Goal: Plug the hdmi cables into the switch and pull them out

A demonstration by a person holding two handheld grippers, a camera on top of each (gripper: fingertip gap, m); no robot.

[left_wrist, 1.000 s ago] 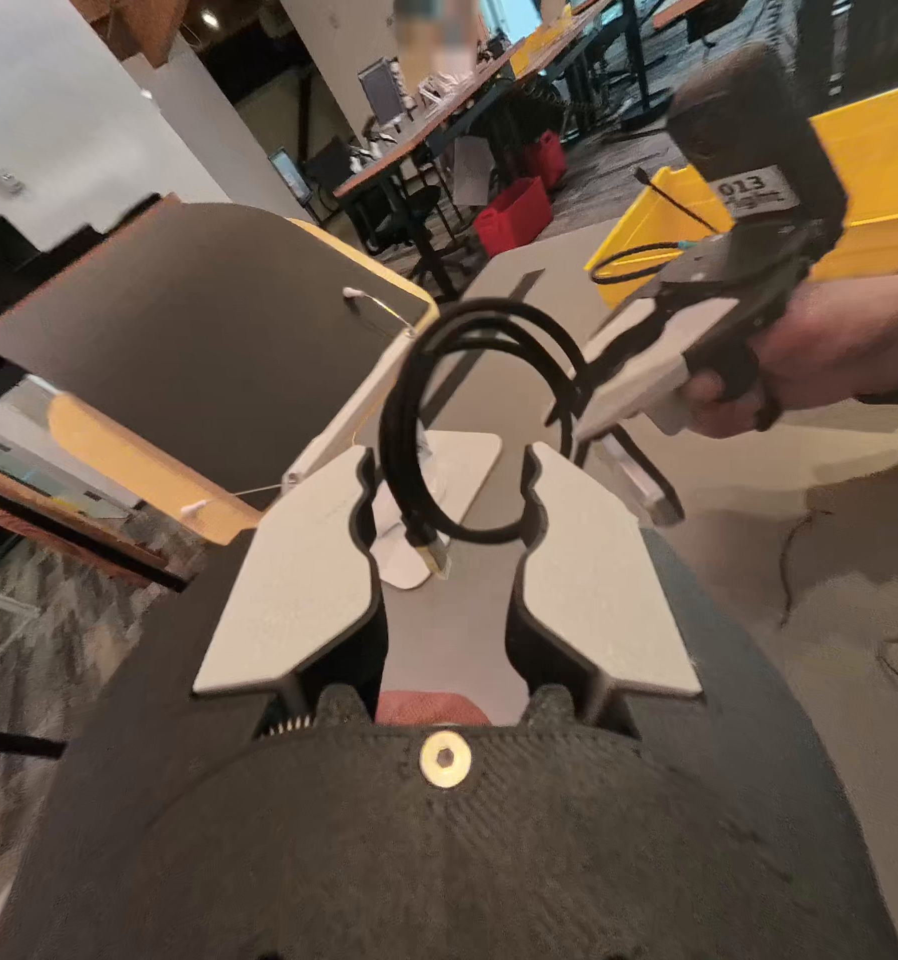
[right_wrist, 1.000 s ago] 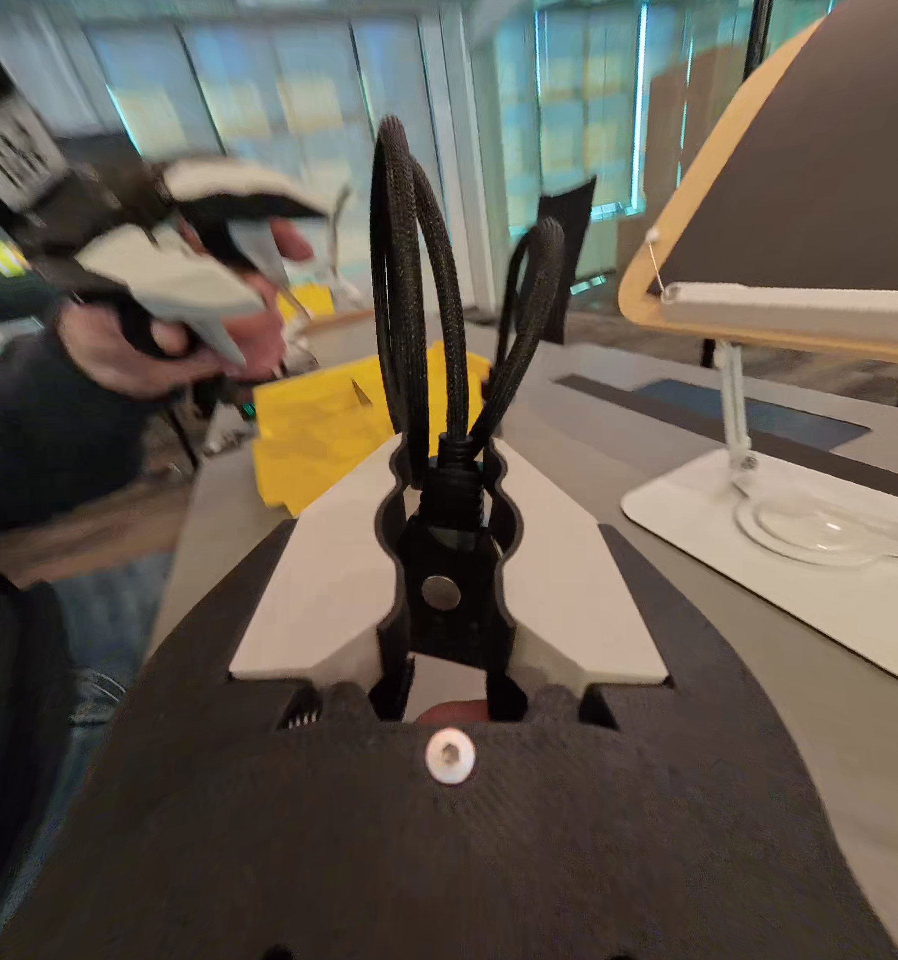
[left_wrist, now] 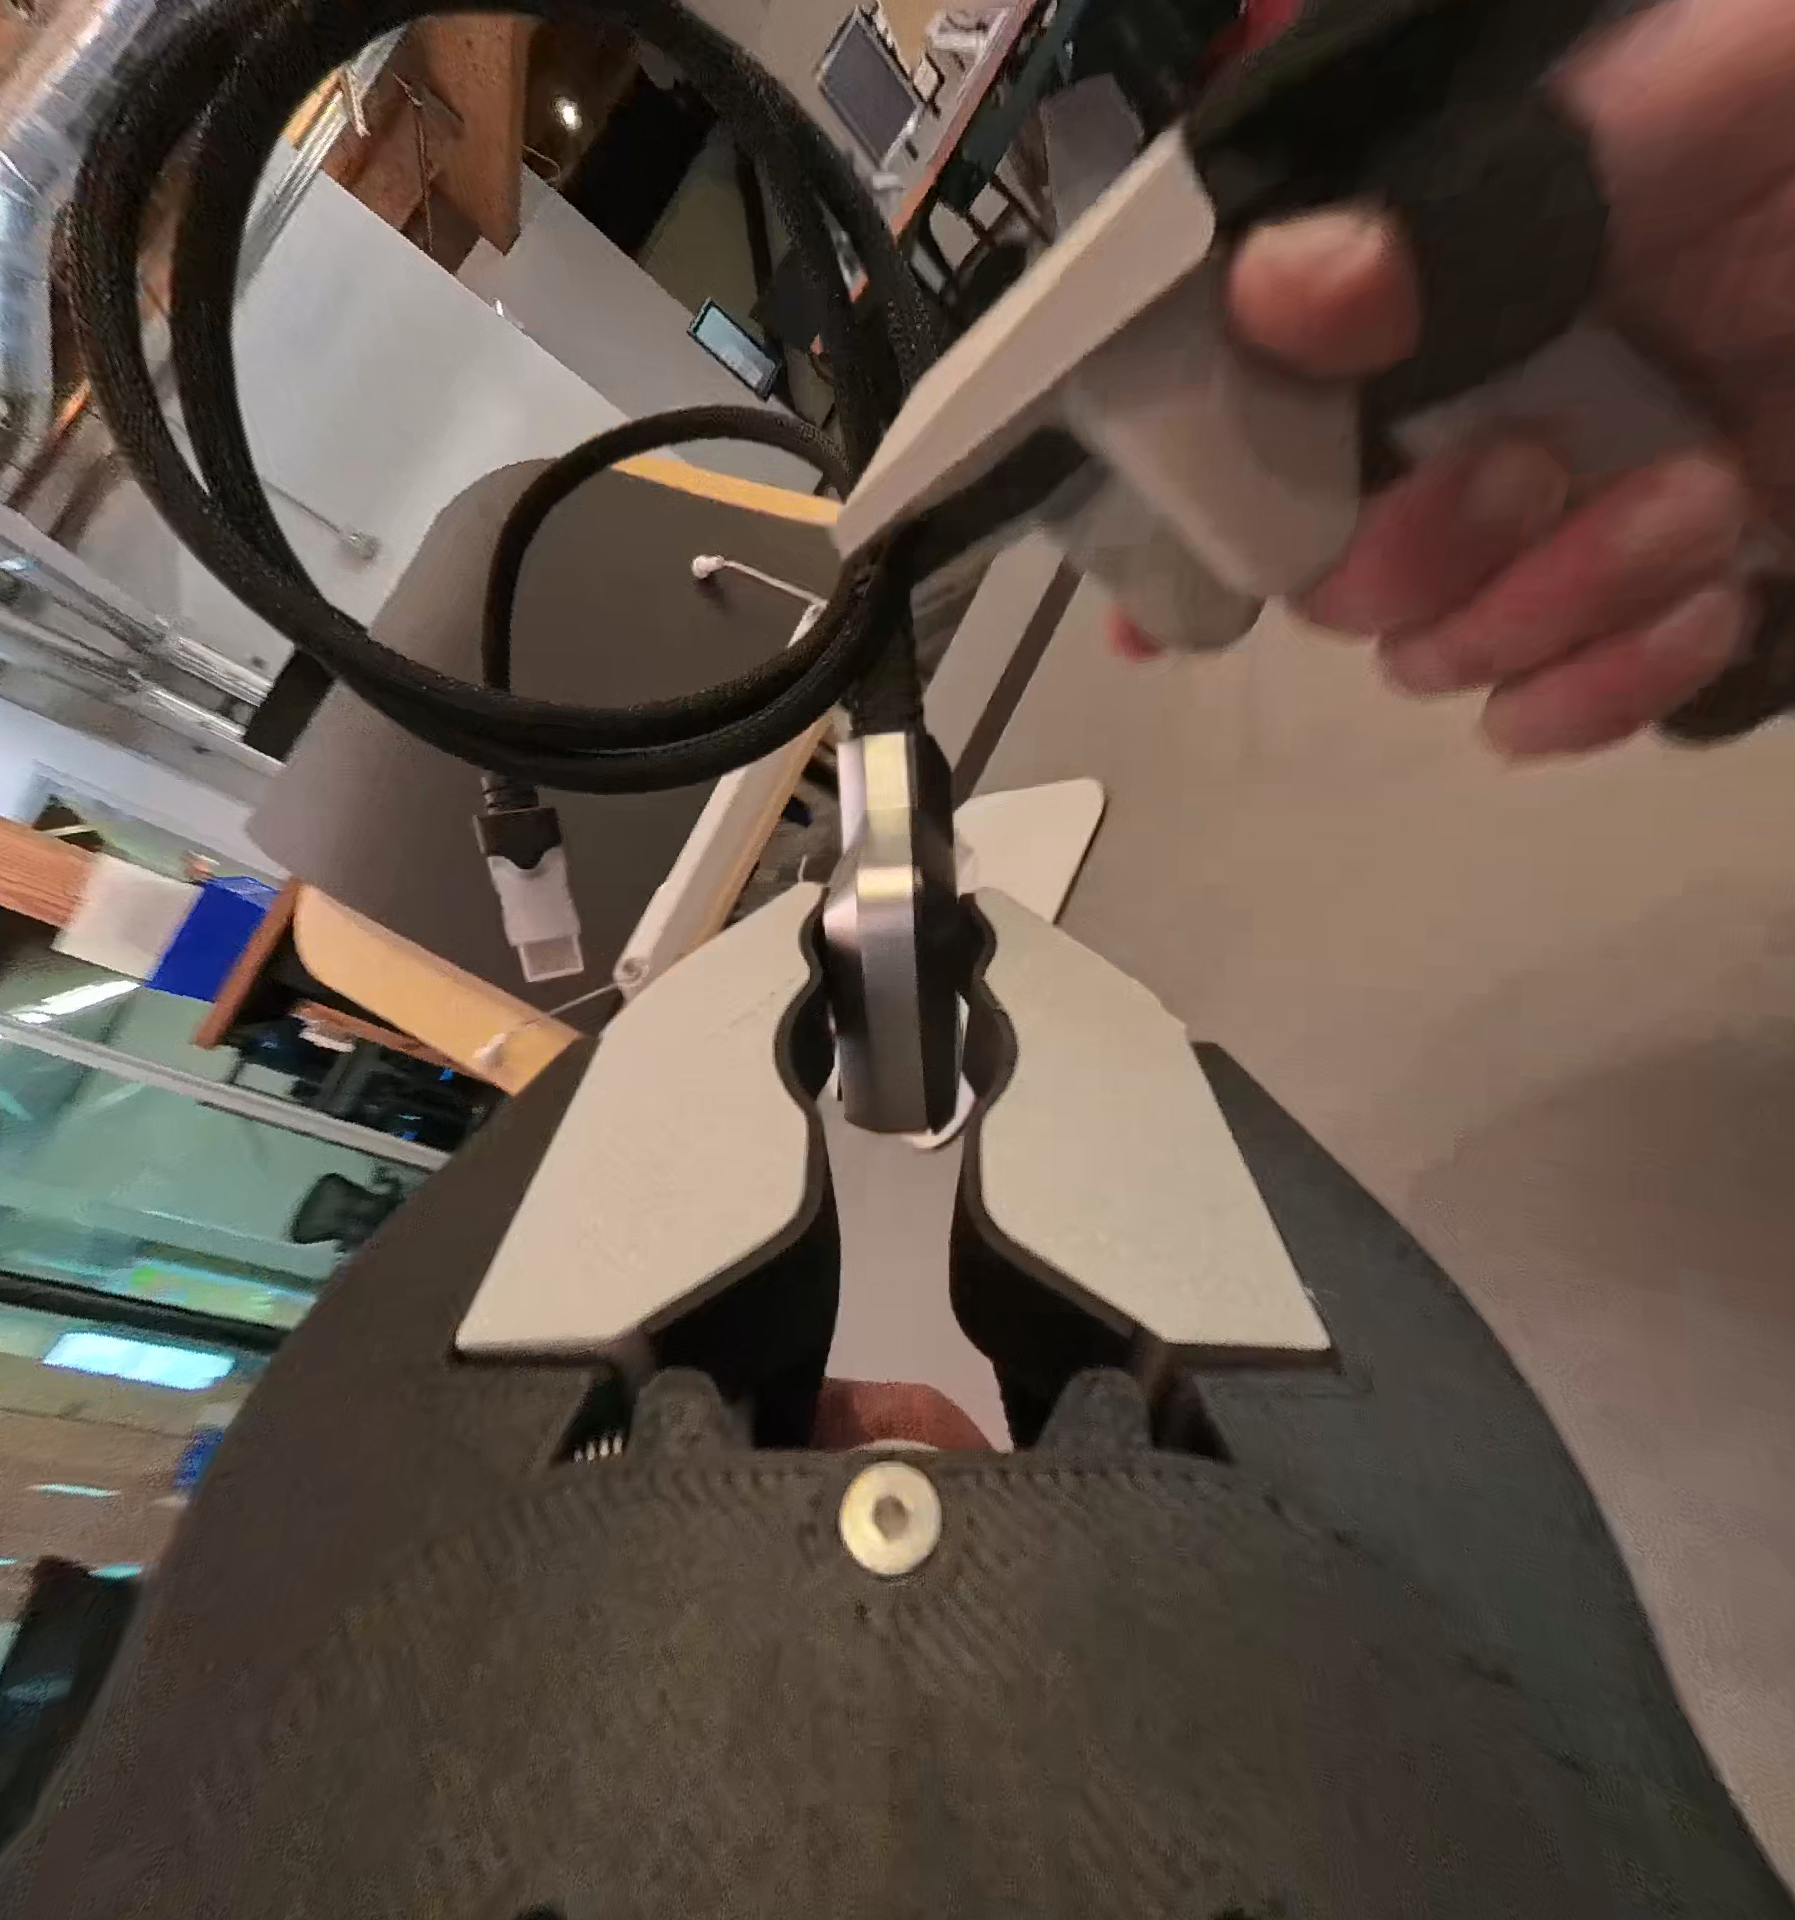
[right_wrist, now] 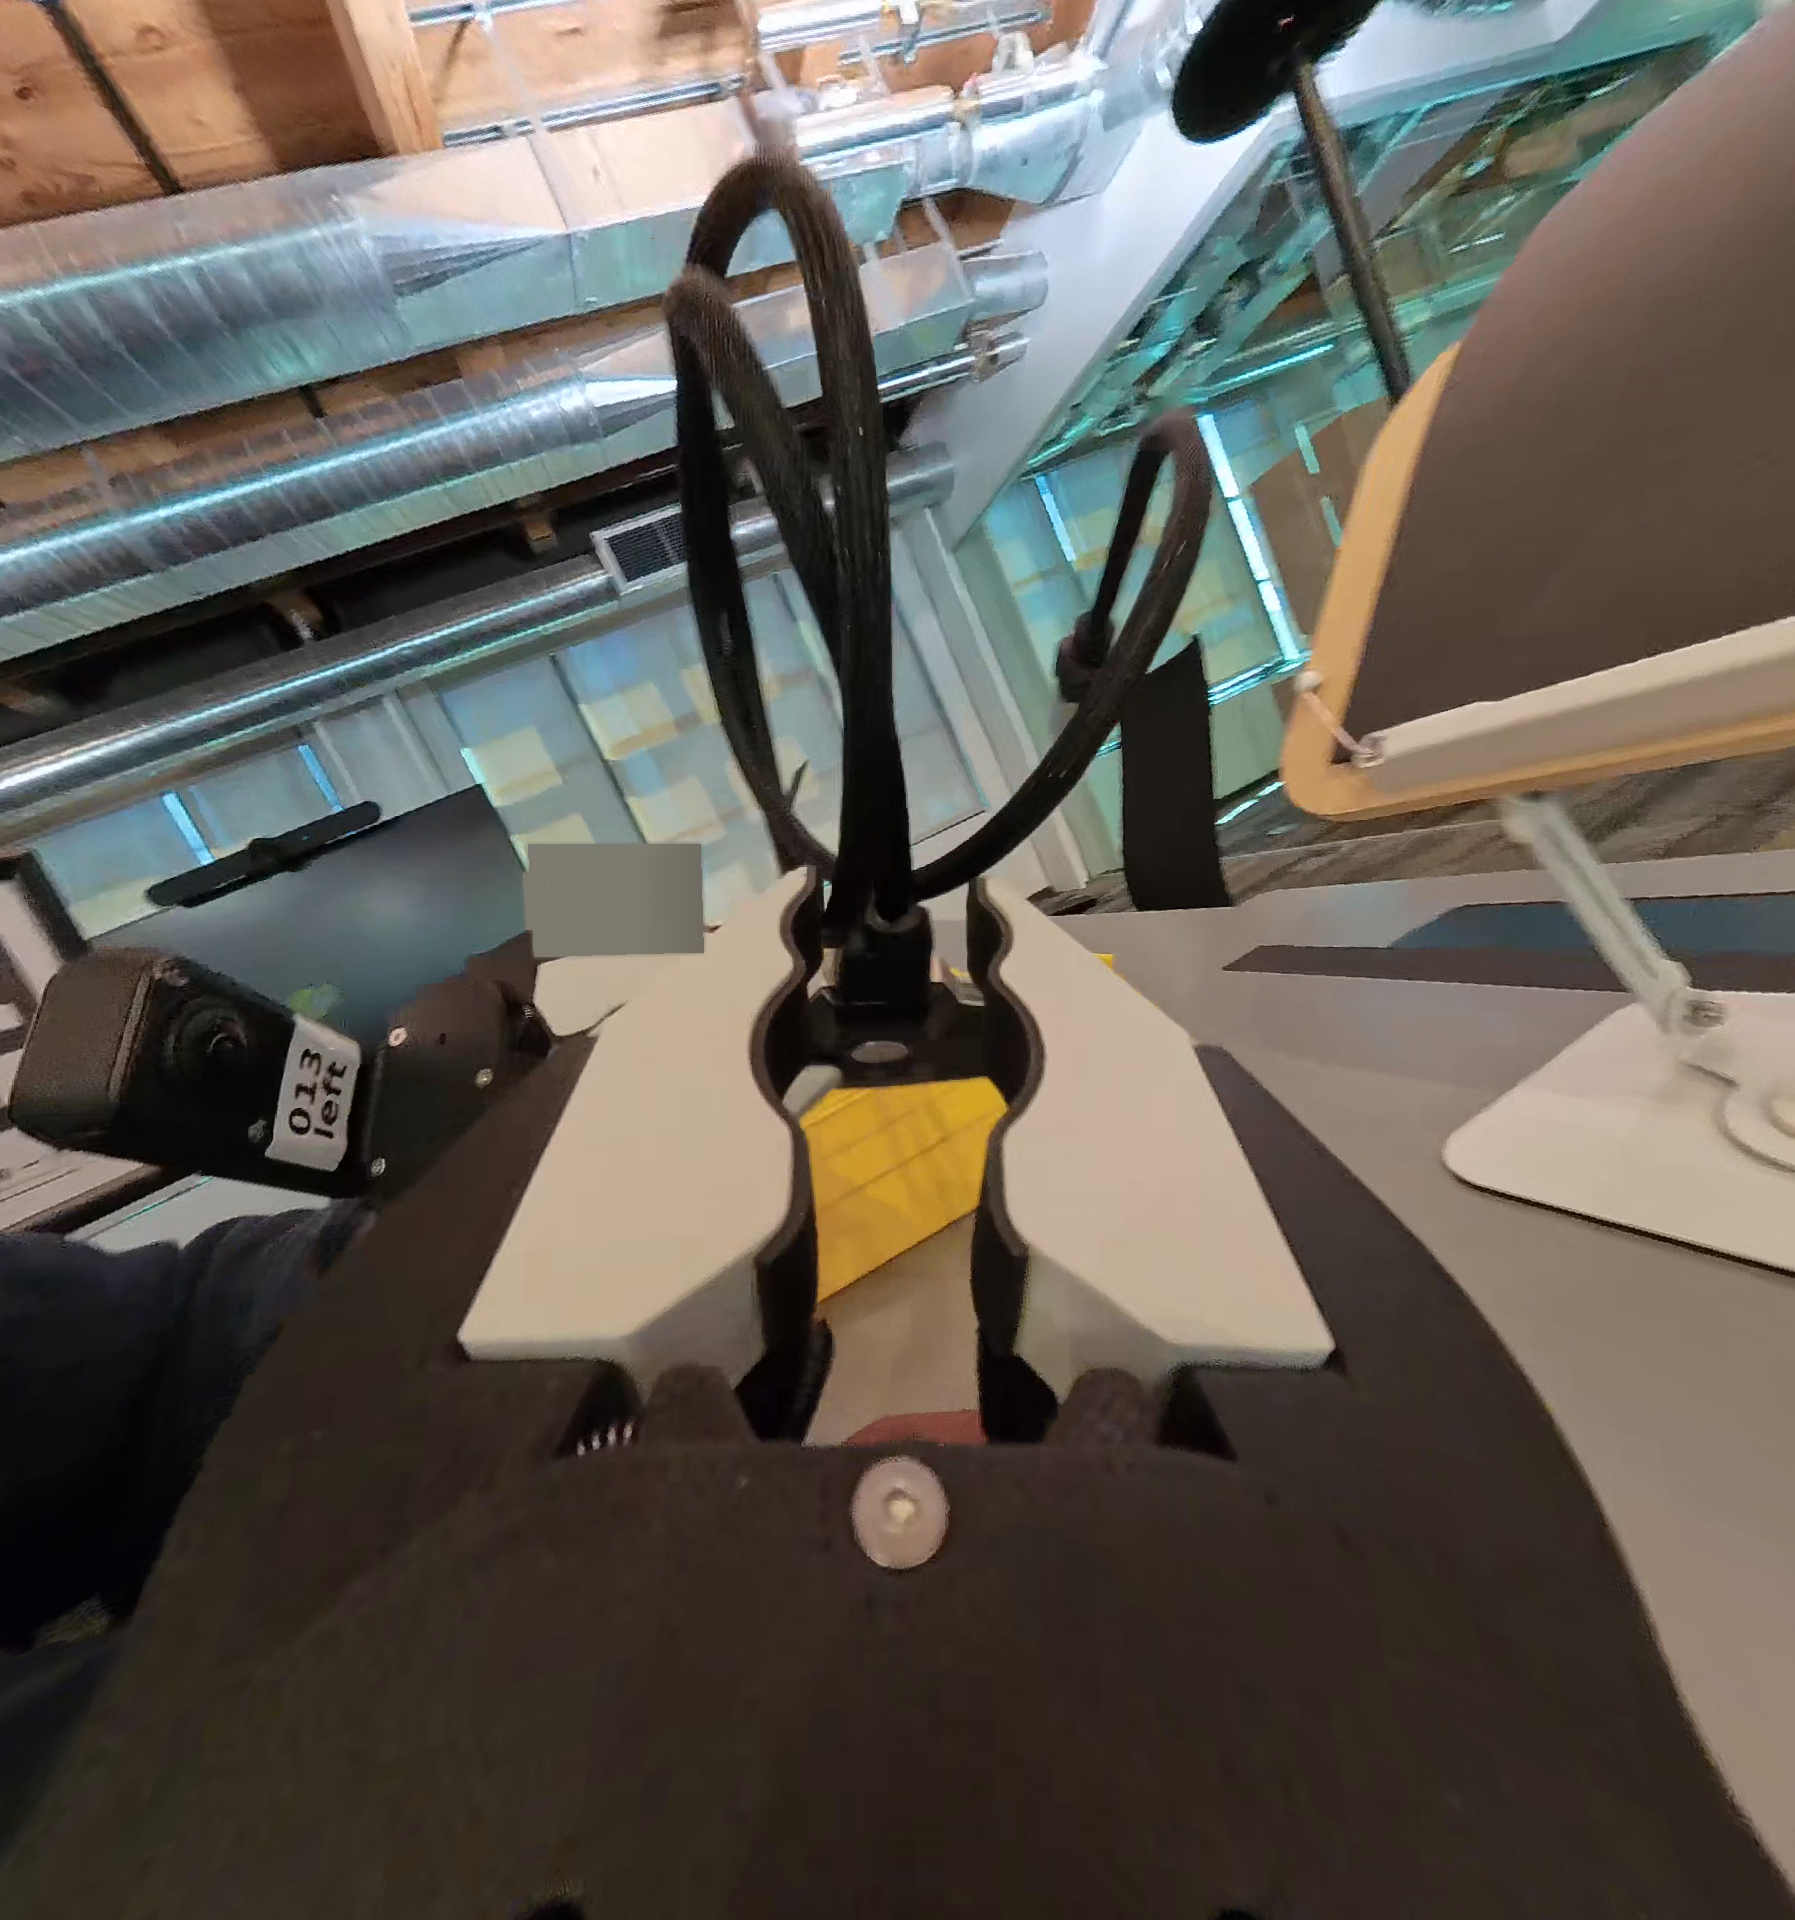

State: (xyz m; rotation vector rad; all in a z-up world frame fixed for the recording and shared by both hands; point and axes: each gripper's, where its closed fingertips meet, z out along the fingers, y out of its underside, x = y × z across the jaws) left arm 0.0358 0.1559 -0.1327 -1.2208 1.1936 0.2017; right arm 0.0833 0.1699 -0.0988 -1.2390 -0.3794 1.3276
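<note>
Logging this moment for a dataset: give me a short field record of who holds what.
left gripper: shut on the switch, held edge-on
right gripper: shut on the plug at the switch's top end
cable: black, braided, looped above both grippers
free plug: hanging loose, in no port
table: grey, below the grippers
</note>
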